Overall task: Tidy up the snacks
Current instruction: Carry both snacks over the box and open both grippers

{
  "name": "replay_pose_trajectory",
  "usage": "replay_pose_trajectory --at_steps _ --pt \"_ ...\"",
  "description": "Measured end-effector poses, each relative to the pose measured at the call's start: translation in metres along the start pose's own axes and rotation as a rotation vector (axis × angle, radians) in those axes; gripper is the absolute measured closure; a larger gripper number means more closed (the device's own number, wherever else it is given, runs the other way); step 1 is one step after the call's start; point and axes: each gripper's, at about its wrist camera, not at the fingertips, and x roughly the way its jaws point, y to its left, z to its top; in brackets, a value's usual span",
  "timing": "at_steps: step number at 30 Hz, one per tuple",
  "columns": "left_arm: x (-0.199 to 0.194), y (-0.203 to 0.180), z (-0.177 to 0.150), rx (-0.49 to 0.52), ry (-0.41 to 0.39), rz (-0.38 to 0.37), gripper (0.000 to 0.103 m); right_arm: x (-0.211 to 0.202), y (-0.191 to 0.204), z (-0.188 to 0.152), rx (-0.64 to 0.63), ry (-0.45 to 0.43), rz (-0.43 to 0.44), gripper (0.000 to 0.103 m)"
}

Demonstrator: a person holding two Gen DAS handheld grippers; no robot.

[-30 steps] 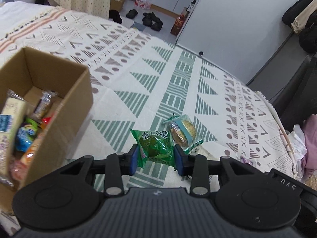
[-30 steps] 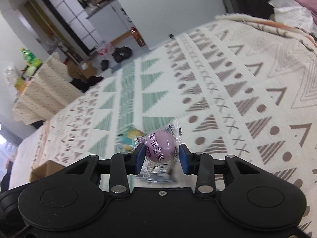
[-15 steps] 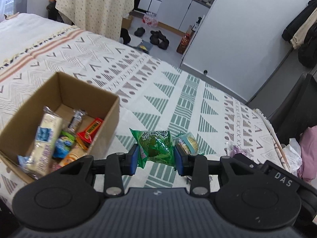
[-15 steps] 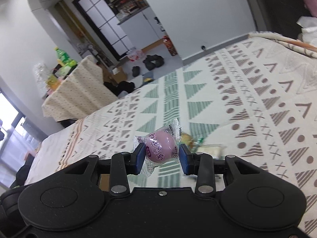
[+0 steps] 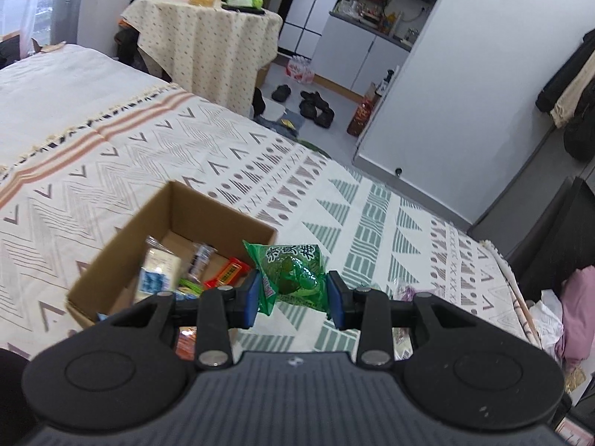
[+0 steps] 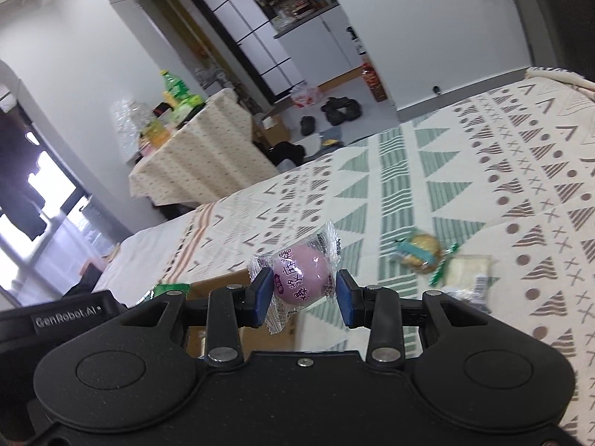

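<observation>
Left wrist, cardboard box point(image 5: 122, 241) nearer centre

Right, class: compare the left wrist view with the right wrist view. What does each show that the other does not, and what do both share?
Only the left wrist view: the left tongs shut on a green packet, and the snacks lying inside the open box.

Only the right wrist view: the right tongs shut on a purple ball snack, and a round biscuit pack lying on the blanket.

Both: the patterned blanket, the cloth-covered table and shoes on the floor.
</observation>
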Motion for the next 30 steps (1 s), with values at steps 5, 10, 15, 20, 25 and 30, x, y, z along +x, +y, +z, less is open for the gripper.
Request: replay_pose_trajectory --at_steps 5,10,15,20,25,30 --pt "-0.013 0.019 0.009 -0.022 -0.021 0.012 0.067 0.0 0.016 -0.003 -0.025 0.0 0.02 0.067" --pt "-0.019 0.038 0.018 -0.049 -0.038 0.018 0.067 0.003 0.027 -0.007 -0.037 -0.004 0.037 0.067" --pt "-0.018 0.059 0.025 -0.077 -0.036 0.013 0.067 0.009 0.038 -0.01 -0.053 -0.01 0.043 0.067" --pt "-0.012 0.08 0.035 -0.101 -0.032 0.006 0.067 0.022 0.05 -0.018 -0.074 0.006 0.03 0.067" --pt "0.0 0.1 0.041 -0.12 -0.011 0.001 0.067 0.038 0.061 -0.025 -0.079 0.045 0.033 0.067" --pt "0.017 0.115 0.046 -0.127 0.024 -0.025 0.067 0.051 0.072 -0.029 -0.096 0.058 0.024 0.067"
